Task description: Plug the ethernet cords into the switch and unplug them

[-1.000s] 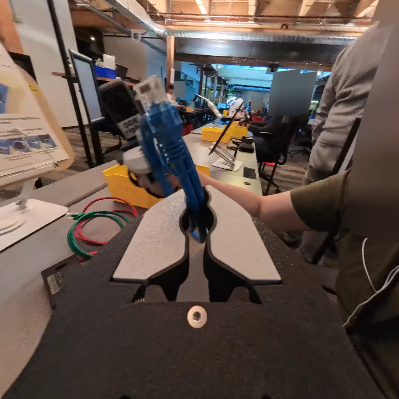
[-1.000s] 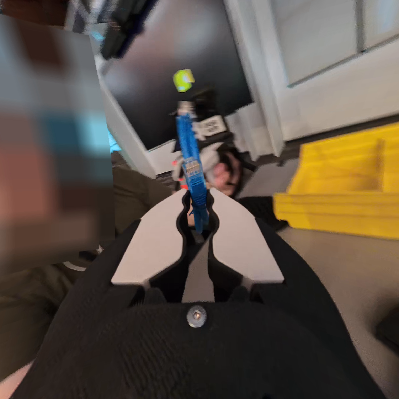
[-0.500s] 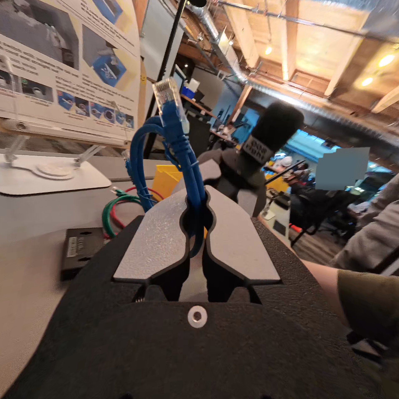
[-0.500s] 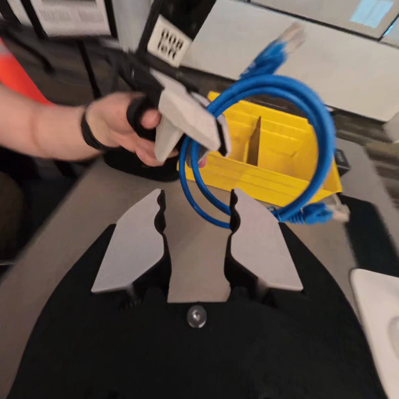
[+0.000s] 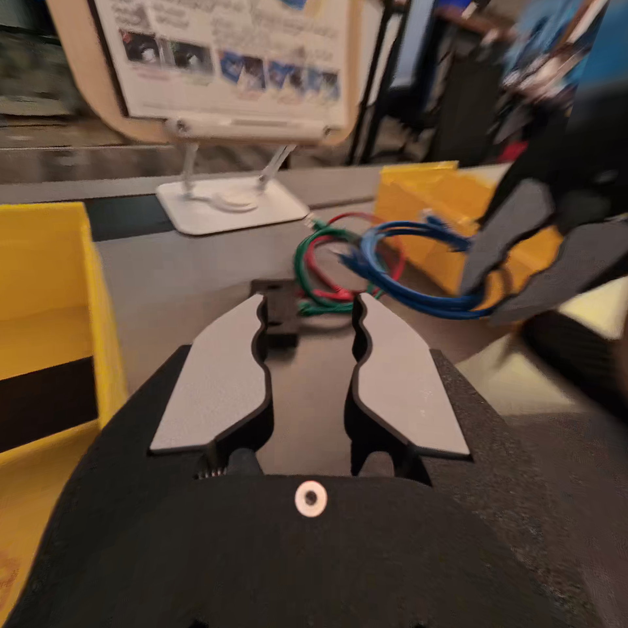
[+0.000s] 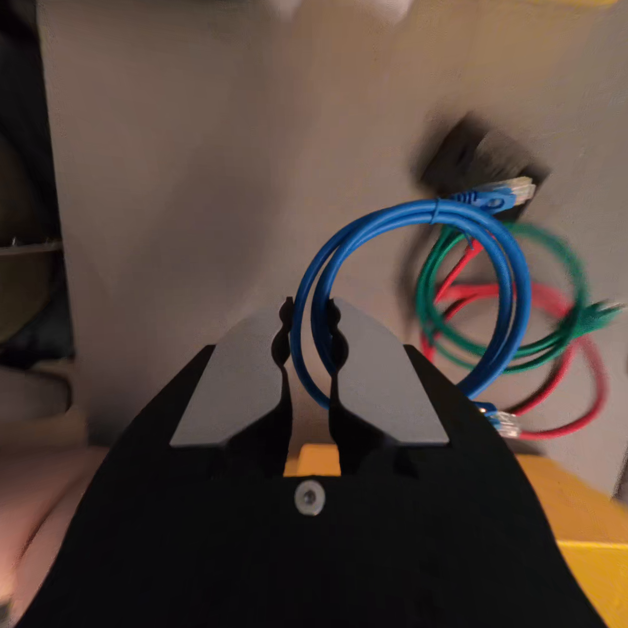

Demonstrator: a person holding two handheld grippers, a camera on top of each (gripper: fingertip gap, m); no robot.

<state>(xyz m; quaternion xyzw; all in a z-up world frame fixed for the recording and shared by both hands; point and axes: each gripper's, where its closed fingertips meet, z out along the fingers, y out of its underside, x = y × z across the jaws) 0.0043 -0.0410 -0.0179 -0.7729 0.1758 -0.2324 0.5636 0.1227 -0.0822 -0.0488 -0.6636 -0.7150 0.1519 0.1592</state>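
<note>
Right tool (image 6: 310, 306) pinched blue cord (image 6: 418, 289) coil, above tabletop (image 6: 204, 170) near switch (image 6: 475, 159); left tool (image 5: 307, 302) gaped wide, empty. Best regrip beside plug, align with port before pushing.

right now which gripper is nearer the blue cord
Right. The right gripper has its fingers closed around the coiled blue cord, holding it above the table. The left gripper is open and empty, with the coil off to its right.
</note>
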